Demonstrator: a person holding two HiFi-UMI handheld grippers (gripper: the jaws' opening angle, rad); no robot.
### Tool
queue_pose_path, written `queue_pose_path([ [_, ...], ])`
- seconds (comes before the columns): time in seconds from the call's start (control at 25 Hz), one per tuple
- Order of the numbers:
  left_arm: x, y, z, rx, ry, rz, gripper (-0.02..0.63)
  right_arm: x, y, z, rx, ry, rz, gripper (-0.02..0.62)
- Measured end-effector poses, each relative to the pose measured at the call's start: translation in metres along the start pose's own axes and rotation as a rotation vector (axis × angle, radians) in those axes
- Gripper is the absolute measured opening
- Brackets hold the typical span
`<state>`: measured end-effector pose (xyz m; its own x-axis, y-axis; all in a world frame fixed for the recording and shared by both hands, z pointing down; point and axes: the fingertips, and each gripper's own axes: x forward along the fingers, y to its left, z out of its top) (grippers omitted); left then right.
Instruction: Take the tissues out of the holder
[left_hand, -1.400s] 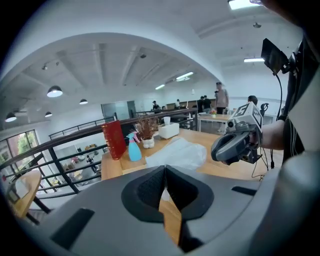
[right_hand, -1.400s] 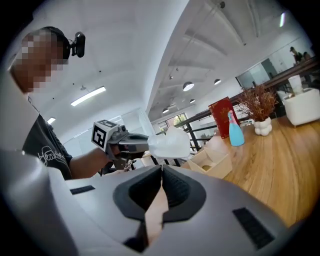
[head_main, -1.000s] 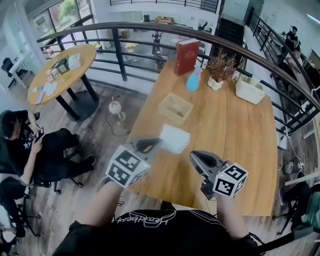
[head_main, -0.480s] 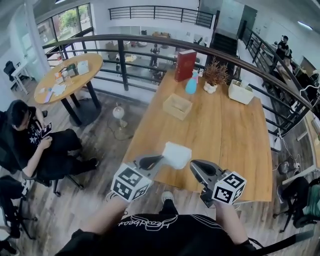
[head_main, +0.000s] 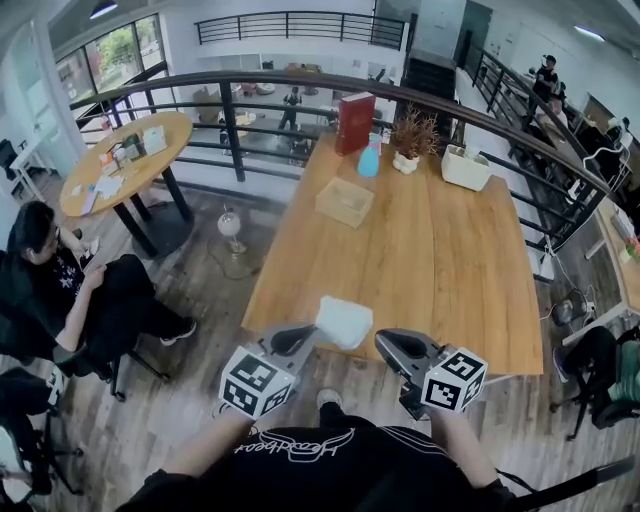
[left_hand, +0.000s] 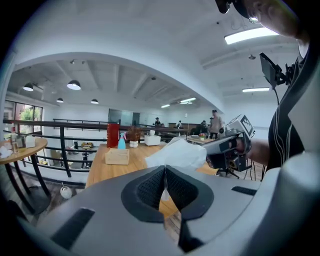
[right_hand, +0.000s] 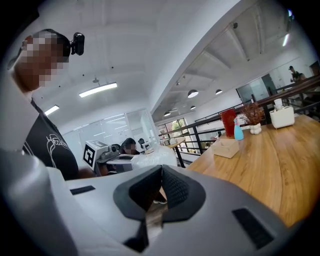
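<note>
A crumpled white tissue (head_main: 344, 322) hangs from my left gripper (head_main: 312, 334), whose jaws are shut on it just past the near edge of the long wooden table (head_main: 450, 290). In the left gripper view the tissue (left_hand: 177, 152) bulges out beyond the closed pads. The wooden tissue holder (head_main: 345, 202) stands far off on the table's left side, also seen as the holder (left_hand: 117, 156) and the holder (right_hand: 226, 148). My right gripper (head_main: 386, 346) is level beside the left, shut with nothing in it; its pads (right_hand: 170, 185) meet at the tip.
A red book (head_main: 354, 123), blue spray bottle (head_main: 369, 160), potted plant (head_main: 407, 135) and white box (head_main: 466, 167) stand at the table's far end. A curved railing (head_main: 230, 130) runs behind. A person (head_main: 60, 290) sits at the left near a round table (head_main: 125, 160).
Both grippers, the left still holding the tissue, have drawn back from over the table to its near edge. The holder now lies farther away.
</note>
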<state>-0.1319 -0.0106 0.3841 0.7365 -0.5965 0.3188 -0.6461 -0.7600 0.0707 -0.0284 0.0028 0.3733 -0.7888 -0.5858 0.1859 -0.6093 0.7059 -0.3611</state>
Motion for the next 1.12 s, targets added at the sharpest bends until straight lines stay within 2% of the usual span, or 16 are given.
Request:
queue_pose_path([
  [0.32,-0.007,-0.012,0.0,0.014,-0.014,-0.015,0.015,-0.008,0.015,-0.003,-0.051,0.004,-0.018,0.017],
  [0.84,-0.032,-0.034,-0.01,-0.004,-0.017,-0.012,0.015,-0.02,0.044,-0.015,-0.06,0.017,-0.012,0.017],
  [1.12,-0.042,-0.042,-0.001,-0.001,-0.037,-0.007,0.015,-0.03,0.056,-0.009,-0.078,0.015,-0.018,0.017],
])
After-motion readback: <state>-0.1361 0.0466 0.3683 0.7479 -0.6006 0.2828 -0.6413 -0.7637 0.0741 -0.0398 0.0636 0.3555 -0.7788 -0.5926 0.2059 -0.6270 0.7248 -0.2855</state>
